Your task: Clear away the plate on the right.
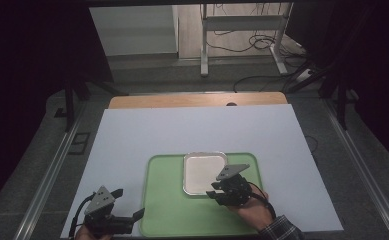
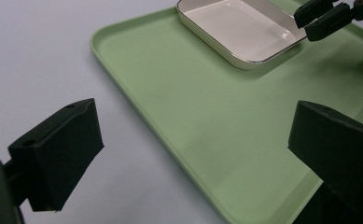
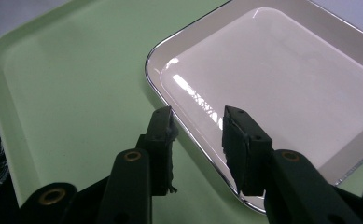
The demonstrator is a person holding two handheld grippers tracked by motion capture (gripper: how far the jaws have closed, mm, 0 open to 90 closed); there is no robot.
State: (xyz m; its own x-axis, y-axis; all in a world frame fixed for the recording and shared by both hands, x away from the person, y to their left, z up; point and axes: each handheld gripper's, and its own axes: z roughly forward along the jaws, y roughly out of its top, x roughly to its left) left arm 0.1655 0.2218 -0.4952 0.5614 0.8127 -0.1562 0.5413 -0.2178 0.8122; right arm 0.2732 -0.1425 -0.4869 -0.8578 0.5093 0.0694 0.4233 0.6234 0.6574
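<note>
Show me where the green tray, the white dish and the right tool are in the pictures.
green tray (image 1: 169,210), high view, bare floor of the tray near its left side.
white dish (image 3: 282,88), right gripper view, glossy inner bottom.
right tool (image 3: 198,126), right gripper view, midway between its fingertips.

Lab or recording studio, not home. Black curtains (image 1: 27,75) hang both sides, well beyond left gripper (image 1: 124,205) and right gripper (image 1: 213,190). Far ahead of grippers: metal-framed desk legs (image 1: 204,45), loose cables (image 1: 254,45) across grey carpet floor (image 1: 172,75). White sheet (image 1: 182,130) covers wooden table (image 1: 197,100) under grippers.
</note>
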